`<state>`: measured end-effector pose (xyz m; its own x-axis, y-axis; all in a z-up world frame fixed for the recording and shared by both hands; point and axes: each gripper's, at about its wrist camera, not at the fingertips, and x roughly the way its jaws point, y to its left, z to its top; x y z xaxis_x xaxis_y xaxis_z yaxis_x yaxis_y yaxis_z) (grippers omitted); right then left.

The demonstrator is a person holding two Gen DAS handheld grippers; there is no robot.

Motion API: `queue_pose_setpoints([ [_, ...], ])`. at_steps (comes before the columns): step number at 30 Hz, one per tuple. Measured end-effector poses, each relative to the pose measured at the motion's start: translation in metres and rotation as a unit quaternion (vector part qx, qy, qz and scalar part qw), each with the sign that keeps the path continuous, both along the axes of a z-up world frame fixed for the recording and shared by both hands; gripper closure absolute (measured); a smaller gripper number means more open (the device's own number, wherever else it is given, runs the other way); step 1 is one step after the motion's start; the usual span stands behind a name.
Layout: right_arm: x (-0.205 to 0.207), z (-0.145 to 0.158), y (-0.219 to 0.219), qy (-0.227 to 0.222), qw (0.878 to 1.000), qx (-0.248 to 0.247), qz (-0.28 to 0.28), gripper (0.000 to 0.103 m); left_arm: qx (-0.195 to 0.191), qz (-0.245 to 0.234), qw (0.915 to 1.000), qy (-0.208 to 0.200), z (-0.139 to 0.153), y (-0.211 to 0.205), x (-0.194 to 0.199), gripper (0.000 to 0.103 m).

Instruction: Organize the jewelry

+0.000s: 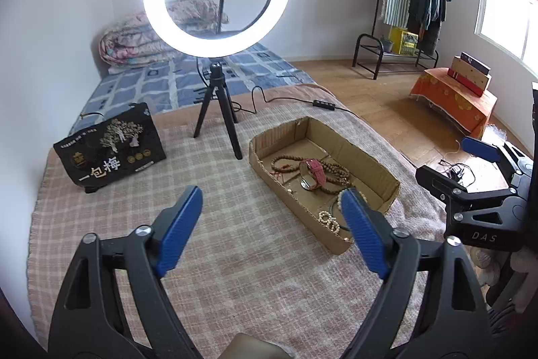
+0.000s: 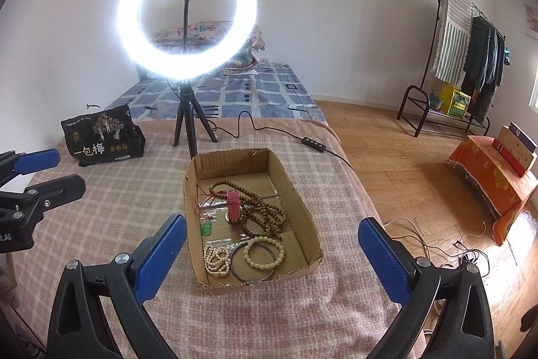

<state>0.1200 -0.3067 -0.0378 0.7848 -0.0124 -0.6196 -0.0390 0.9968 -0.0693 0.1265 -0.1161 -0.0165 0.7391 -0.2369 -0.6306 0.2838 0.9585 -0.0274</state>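
Observation:
A shallow cardboard tray (image 2: 296,190) lies on the checked blanket; it also shows in the left wrist view (image 1: 373,164). Inside are a red-strapped watch (image 2: 233,206), a long brown bead string (image 2: 265,214), a cream bead bracelet (image 2: 264,253), a dark bangle (image 2: 235,268), a small white bead bracelet (image 2: 215,258) and a green pendant (image 2: 205,228). My right gripper (image 2: 272,253) is open and empty, hovering over the tray's near end. My left gripper (image 1: 270,216) is open and empty, above the blanket left of the tray; its right finger hides part of the tray's near end.
A lit ring light on a black tripod (image 2: 186,120) stands behind the tray, its cable and switch (image 2: 312,145) running right. A black printed bag (image 2: 101,137) sits at the back left. The blanket's edge drops to wooden floor (image 2: 403,177) on the right.

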Motion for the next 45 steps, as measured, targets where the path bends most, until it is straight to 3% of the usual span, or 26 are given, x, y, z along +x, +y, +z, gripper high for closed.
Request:
queue_pose_setpoints([
  [2,-0.001,0.001,-0.001,-0.004,1.0,0.002,-0.001,0.0,-0.006,0.017,0.9998,-0.011,-0.003,0.005,-0.006,0.008],
  [6,-0.001,0.002,-0.003,-0.008,1.0,0.006,-0.004,0.0,-0.021,0.025,0.9994,0.008,-0.008,0.01,-0.005,0.008],
  [13,-0.001,0.003,0.0,-0.015,1.0,0.003,-0.006,0.0,-0.003,0.029,0.9995,-0.014,-0.006,0.003,-0.007,0.007],
  [16,0.0,0.003,0.003,-0.016,1.0,0.001,-0.004,0.0,0.001,0.028,0.9995,-0.016,-0.005,0.002,-0.008,0.001],
  [45,0.01,-0.002,0.006,-0.008,1.0,0.005,-0.011,0.0,0.02,0.031,0.9992,-0.014,-0.007,0.003,-0.01,0.0],
])
